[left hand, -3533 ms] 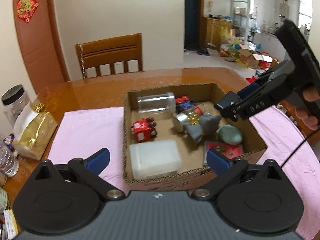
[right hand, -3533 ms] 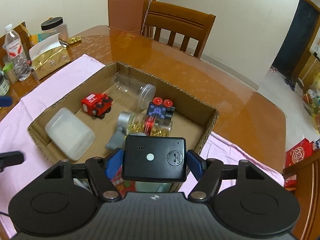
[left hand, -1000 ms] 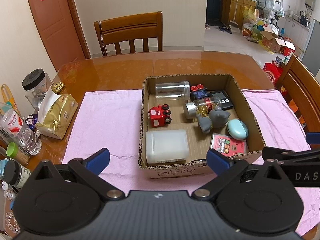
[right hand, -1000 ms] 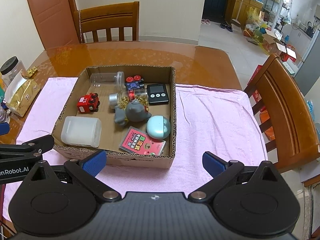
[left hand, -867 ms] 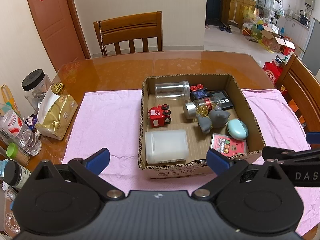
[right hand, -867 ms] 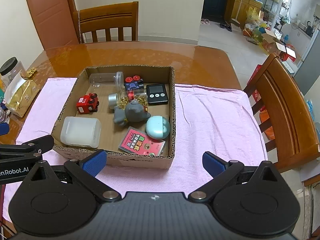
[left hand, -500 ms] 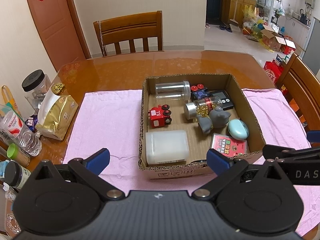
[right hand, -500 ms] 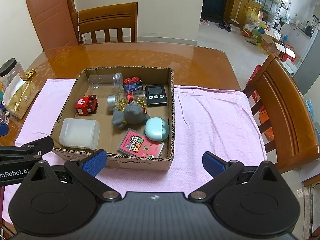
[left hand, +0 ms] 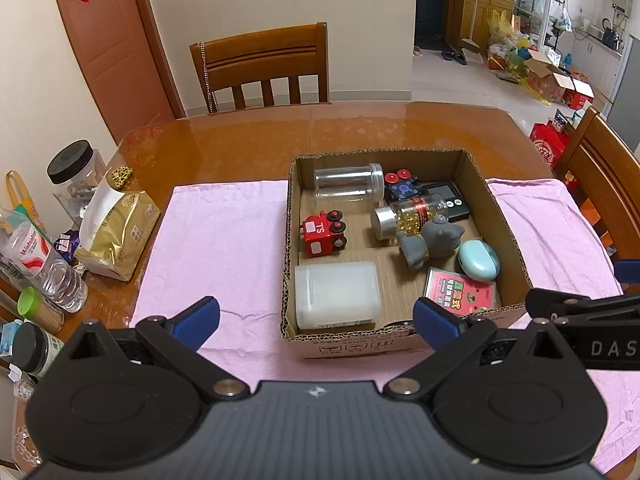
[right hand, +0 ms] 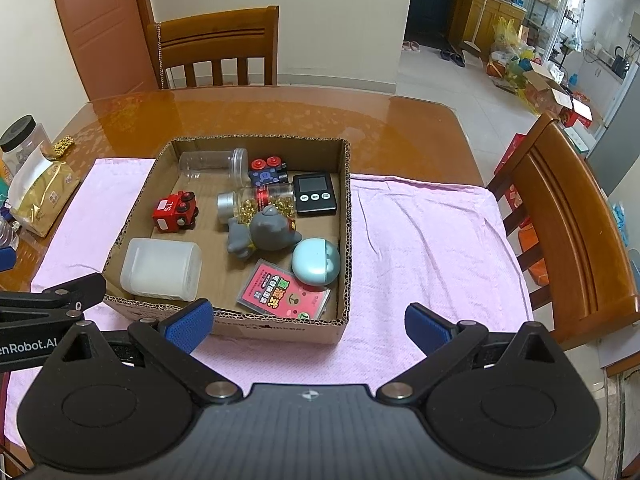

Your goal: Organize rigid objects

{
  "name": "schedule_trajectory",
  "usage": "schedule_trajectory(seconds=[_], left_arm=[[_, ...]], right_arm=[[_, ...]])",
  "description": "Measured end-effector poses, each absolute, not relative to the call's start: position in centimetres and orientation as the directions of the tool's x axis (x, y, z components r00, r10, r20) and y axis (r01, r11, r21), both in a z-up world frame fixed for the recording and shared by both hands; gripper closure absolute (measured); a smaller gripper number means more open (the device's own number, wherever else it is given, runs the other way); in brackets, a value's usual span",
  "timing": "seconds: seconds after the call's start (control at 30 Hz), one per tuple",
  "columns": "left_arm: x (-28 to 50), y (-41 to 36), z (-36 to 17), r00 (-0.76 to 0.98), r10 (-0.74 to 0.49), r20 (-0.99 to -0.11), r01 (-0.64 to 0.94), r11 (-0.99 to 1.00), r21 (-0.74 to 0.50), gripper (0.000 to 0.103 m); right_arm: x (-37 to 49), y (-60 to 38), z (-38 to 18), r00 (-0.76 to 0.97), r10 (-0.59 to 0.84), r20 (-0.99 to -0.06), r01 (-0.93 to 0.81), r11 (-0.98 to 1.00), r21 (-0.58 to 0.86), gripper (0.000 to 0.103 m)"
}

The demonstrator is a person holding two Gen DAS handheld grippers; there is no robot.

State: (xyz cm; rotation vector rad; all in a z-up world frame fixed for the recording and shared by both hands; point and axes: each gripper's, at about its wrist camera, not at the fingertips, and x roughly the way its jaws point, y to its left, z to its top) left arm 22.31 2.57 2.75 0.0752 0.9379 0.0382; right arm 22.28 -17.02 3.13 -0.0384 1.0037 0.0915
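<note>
A cardboard box (left hand: 508,220) (right hand: 345,216) sits on a pink cloth (left hand: 216,232) (right hand: 424,240). Inside lie a clear jar (right hand: 208,165), a red toy train (right hand: 176,211), a blue toy car (right hand: 267,171), a black timer (right hand: 314,193), a bottle of gold capsules (right hand: 260,202), a grey figure (right hand: 264,233), a teal case (right hand: 316,266), a pink card pack (right hand: 283,296) and a white container (right hand: 161,269). My left gripper (left hand: 316,320) and right gripper (right hand: 307,326) both hover open and empty before the box's near wall.
Wooden chairs stand at the far side (left hand: 264,68) and the right (right hand: 568,216). At the table's left edge are a gold bag (left hand: 116,236), a black-lidded jar (left hand: 74,172), a water bottle (left hand: 44,264) and small containers (left hand: 32,348).
3.5 s ago my right gripper held the black timer over the box; the timer now lies inside and that gripper is open. Both grippers have pulled back and up.
</note>
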Motion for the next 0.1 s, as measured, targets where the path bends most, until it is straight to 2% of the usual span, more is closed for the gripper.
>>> schedule_trajectory(seconds=[0.1], left_arm=[[22.28, 2.59, 2.78, 0.593, 0.064, -0.803, 0.000, 0.997, 0.080, 0.001]], right_arm=[[22.27, -16.98, 3.13, 0.534, 0.060, -0.843, -0.094, 0.995, 0.011, 0.000]])
